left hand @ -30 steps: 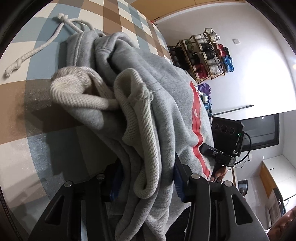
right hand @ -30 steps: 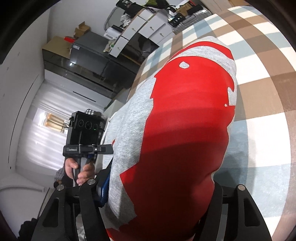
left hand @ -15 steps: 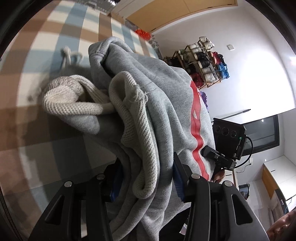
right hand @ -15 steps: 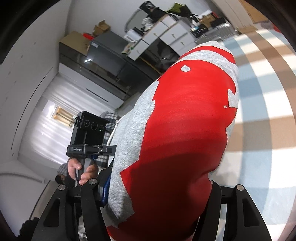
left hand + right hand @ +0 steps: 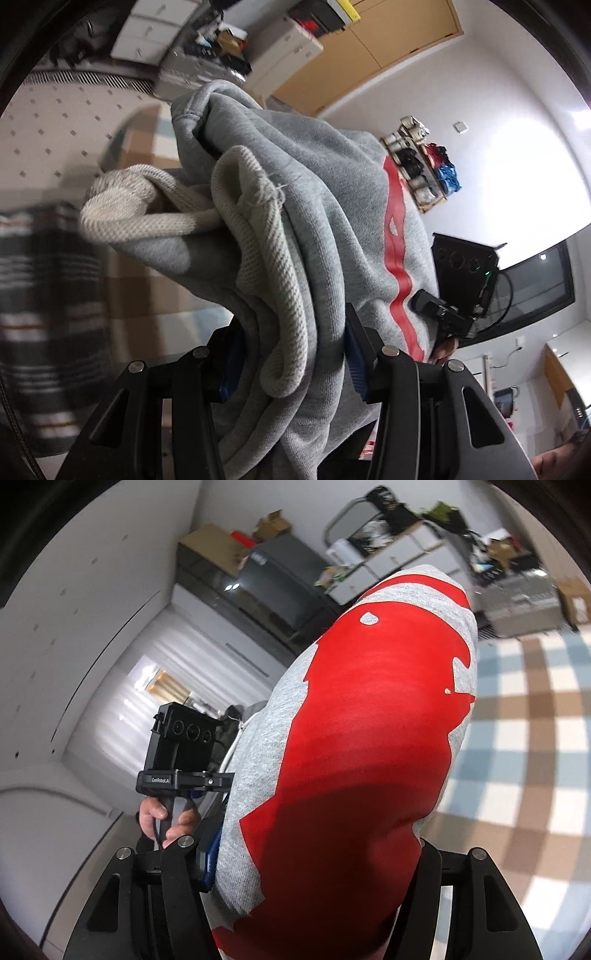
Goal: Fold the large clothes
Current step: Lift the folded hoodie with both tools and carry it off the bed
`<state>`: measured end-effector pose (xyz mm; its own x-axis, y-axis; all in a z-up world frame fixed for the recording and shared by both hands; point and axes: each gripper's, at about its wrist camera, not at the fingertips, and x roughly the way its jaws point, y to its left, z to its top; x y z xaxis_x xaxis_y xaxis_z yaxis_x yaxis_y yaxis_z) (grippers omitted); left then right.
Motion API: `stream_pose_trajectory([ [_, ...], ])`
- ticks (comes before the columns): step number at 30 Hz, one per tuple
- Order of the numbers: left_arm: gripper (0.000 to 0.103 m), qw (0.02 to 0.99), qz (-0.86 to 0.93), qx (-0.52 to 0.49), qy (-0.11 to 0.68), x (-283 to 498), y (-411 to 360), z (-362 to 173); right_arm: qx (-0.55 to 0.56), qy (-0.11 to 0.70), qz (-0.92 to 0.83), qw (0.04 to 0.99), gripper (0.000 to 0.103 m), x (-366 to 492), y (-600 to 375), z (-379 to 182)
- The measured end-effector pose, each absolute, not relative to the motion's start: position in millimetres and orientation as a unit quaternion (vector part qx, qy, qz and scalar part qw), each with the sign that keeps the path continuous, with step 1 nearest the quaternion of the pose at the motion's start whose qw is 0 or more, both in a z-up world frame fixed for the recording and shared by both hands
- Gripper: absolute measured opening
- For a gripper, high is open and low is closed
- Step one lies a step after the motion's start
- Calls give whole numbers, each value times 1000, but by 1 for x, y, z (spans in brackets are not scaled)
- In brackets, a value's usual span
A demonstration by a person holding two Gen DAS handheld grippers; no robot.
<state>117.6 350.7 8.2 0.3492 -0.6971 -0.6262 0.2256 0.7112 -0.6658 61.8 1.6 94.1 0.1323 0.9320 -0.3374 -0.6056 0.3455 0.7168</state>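
Much of both views was filled by the grey hoodie, so the tips of each tool were buried in cloth and could not be seen. Background in the left wrist view was motion-blurred at the left edge; a striped dark shape there could not be identified. The checked cloth surface showed only at the right of the right wrist view.

Left gripper: jaws partly closed, blue pads pressed on a thick bunch of hoodie fabric, including the cream ribbed lining that looped out toward the left of the frame. The hoodie rose from the jaws to the upper centre of the frame.

Right gripper: jaws set wide, clamped on a fat fold of the hoodie bearing the red print. The right finger was mostly covered by the fabric. The fold bulged up from the bottom centre to the upper right.

In the right wrist view, the left gripper's body sat at centre left, just beside the hoodie, with a hand around its handle.
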Motion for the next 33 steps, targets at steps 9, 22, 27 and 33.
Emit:
stream_pose_trajectory([
  [9,41,817,-200,-236,487,94,450,27,202,393,595,671,65,63,144,110],
  [22,44,775,-128,-378,490,96,561,-127,179,488,549,654,71,64,264,-25],
  [27,47,799,-129,-365,461,79,566,-119,139,499,544,660,76,66,260,-21],
  [33,46,849,-49,-336,405,57,571,-81,90,532,519,662,78,69,261,-19],
])
